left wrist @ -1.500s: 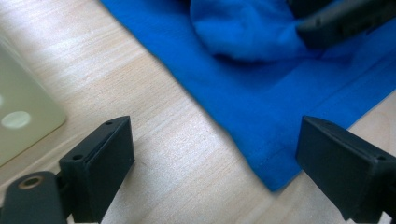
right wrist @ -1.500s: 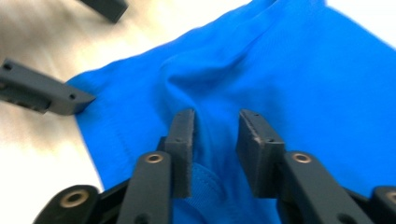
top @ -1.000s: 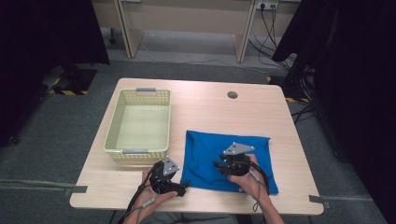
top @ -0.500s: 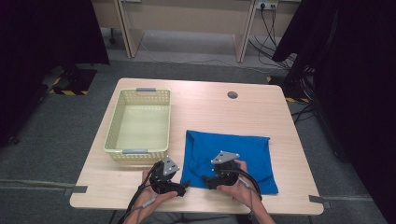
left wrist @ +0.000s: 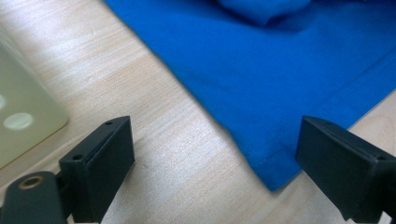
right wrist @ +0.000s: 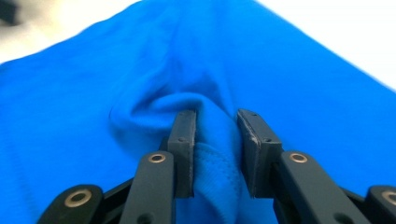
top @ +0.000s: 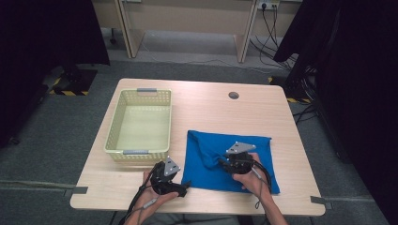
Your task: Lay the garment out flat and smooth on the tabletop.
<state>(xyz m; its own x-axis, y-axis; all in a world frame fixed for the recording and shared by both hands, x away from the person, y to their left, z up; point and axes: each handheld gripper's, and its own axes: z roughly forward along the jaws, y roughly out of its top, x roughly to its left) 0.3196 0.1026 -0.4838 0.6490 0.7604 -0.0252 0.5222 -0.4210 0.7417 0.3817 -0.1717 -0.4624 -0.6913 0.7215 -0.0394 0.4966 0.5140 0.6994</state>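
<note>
Right gripper (top: 224,162) has a fold of the blue cloth (top: 220,150) bunched up between its jaws; in the right gripper view the pads (right wrist: 183,149) are squeezing a ridge of fabric, and the jaws have just been closing on it. So I'd call that clamped on the cloth. The cloth itself lies mostly flat on the table (top: 206,108), toward the 5 o'clock part of the tabletop in the high view, with the pinch near its middle.

Left gripper (top: 183,190) sits at about 6 o'clock, jaws wide apart and nothing between them. In the left gripper view the cloth's near corner (left wrist: 275,179) lies right ahead of the jaws, flat on the wood.

My read: this is the start of a fold or a pickup, with one hand already gripping. Next move probably calls for the left one to slide forward and nip that corner, low enough to catch the hem without just pushing it along.

Yellow basket (top: 123,123) sits at about 9 o'clock, well apart from the cloth, and looks empty.
</note>
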